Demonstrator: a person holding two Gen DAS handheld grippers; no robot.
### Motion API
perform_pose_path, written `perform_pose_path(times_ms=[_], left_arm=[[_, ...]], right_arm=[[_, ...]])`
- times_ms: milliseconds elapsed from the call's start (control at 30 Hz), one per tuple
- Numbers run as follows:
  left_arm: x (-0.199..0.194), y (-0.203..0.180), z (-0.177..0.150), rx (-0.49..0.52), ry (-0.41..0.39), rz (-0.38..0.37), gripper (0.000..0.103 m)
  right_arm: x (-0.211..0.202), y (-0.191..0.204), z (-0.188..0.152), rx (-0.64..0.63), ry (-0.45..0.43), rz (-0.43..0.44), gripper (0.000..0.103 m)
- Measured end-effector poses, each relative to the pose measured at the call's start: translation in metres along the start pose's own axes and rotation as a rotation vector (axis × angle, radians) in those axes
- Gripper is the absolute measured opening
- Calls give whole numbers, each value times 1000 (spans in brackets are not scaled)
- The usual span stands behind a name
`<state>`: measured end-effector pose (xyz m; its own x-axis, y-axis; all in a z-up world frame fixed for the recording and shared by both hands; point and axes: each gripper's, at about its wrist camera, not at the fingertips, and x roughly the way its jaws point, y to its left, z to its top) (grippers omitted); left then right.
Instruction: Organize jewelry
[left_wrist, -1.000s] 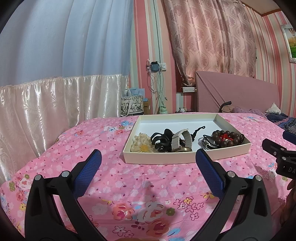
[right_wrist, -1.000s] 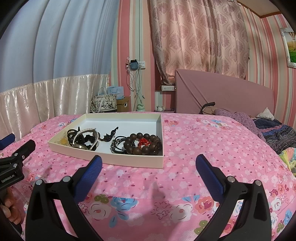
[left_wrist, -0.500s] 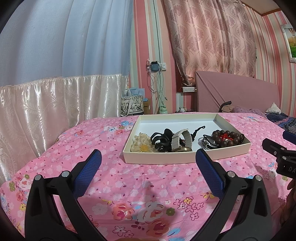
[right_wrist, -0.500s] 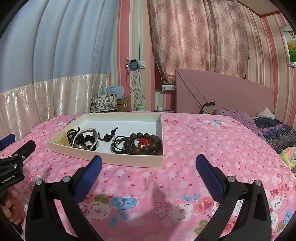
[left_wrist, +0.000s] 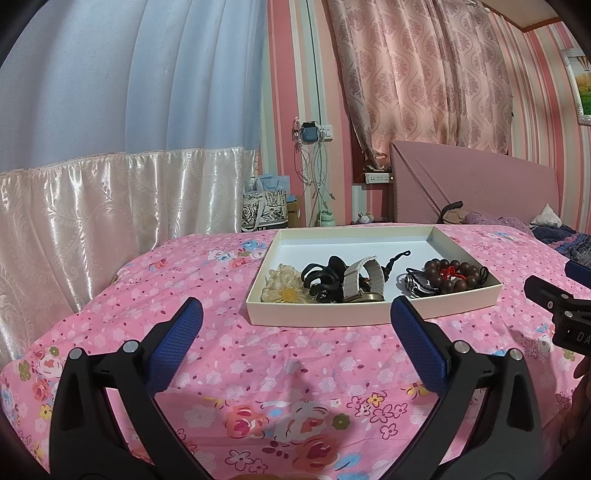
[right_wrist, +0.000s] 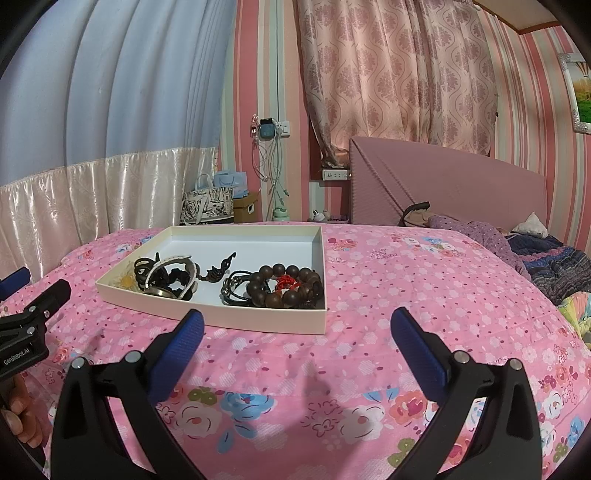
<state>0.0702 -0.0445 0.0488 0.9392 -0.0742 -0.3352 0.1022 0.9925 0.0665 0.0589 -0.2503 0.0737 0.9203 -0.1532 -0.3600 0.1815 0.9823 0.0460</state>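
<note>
Hovering short of tray (left_wrist: 369, 315), near bed's left edge | left gripper (left_wrist: 293, 314) and right gripper (right_wrist: 295, 325) spread wide, empty | beads (right_wrist: 291, 286) at tray's right wall | descend vertically, pinch one piece only, avoid snagging neighbours.

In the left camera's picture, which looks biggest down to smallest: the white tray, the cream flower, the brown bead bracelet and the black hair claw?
1. White tray, clearly largest; it holds the rest.
2. Brown bead bracelet.
3. Cream flower and black hair claw look about alike; the claw is partly hidden, so I won't rank them.
</note>
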Motion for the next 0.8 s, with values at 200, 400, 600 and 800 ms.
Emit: perform_pose_path(times_ms=[200,400,600,800], left_arm=[[1,1,0,0,0,0,100],[1,1,0,0,-1,1,100],[0,0,0,0,0,0,100],[0,0,0,0,0,0,100]], right_arm=[[1,0,-1,-1,1,-1,101],[1,1,-1,1,1,-1,101],[0,0,-1,0,1,-1,101],[0,0,-1,0,1,-1,101]])
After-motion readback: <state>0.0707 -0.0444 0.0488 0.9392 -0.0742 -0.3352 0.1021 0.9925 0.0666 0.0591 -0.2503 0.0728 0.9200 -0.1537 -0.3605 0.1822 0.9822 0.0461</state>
